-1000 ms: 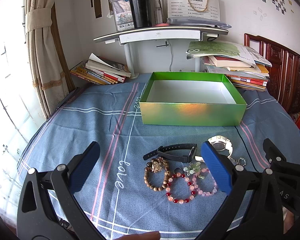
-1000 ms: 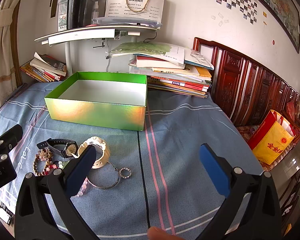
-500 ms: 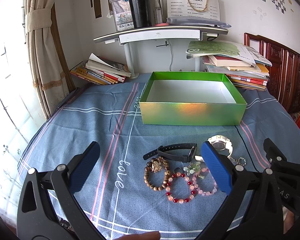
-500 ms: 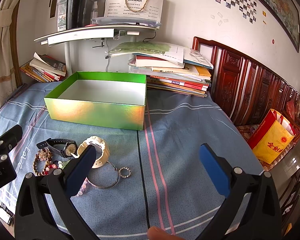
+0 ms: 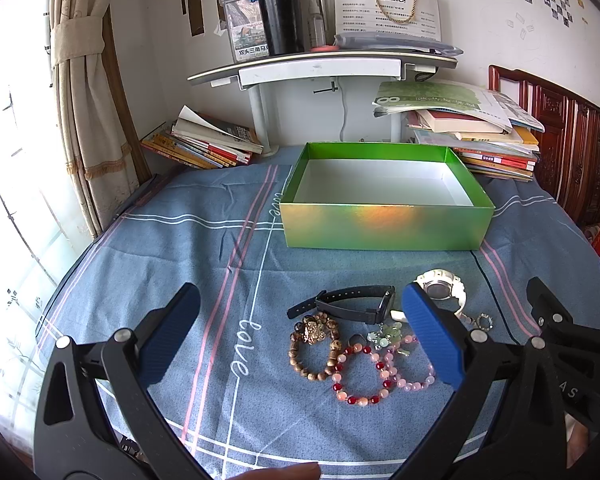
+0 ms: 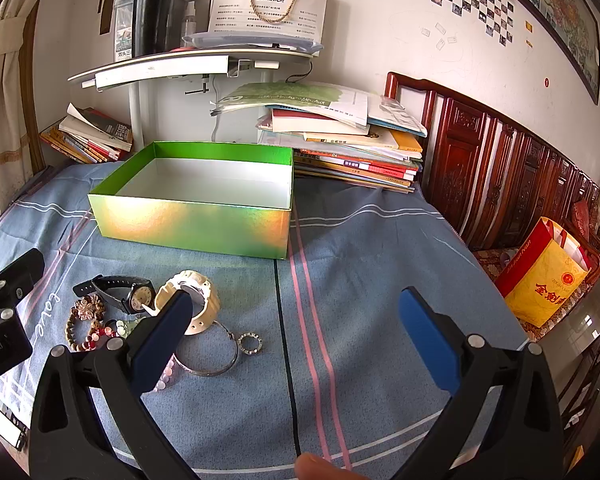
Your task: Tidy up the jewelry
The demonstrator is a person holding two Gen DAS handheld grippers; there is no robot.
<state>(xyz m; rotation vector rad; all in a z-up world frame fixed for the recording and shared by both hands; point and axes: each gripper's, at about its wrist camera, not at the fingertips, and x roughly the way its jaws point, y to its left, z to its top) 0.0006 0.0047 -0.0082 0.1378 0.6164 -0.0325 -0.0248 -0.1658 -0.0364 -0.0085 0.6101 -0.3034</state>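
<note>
An empty green box (image 5: 384,228) (image 6: 192,224) with a white inside stands on the blue cloth. In front of it lies jewelry: a black watch (image 5: 352,306) (image 6: 120,288), a white watch (image 5: 442,286) (image 6: 196,300), a brown bead bracelet (image 5: 314,346) (image 6: 80,320), a red bead bracelet (image 5: 360,376), a pink bead bracelet (image 5: 410,376), a silver bangle (image 6: 216,352) and a small ring (image 6: 251,343). My left gripper (image 5: 300,332) is open and empty, just above the bracelets. My right gripper (image 6: 296,332) is open and empty, to the right of the jewelry.
Book stacks (image 5: 472,136) (image 5: 204,144) lie behind the box against the wall. A white shelf (image 5: 320,64) with a black flask (image 5: 280,16) overhangs them. A wooden headboard (image 6: 508,176) and a yellow bag (image 6: 544,280) are to the right. A curtain (image 5: 88,92) hangs on the left.
</note>
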